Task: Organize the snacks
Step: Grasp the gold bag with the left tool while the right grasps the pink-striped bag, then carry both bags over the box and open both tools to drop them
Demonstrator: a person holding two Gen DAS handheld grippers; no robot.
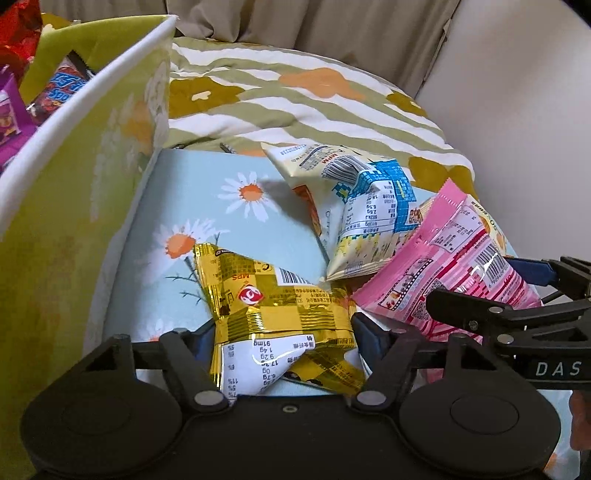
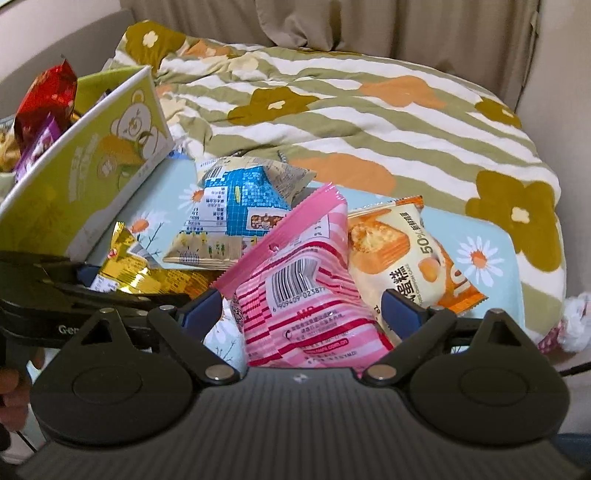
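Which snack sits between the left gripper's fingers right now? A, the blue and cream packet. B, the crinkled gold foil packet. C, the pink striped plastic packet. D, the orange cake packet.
B: the left wrist view shows the crinkled gold foil packet squeezed between the left gripper fingers.

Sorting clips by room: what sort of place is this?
Likely a bedroom: a floral striped quilt spread over a bed, curtains behind, and snack packets lying on the bedding beside a green box.
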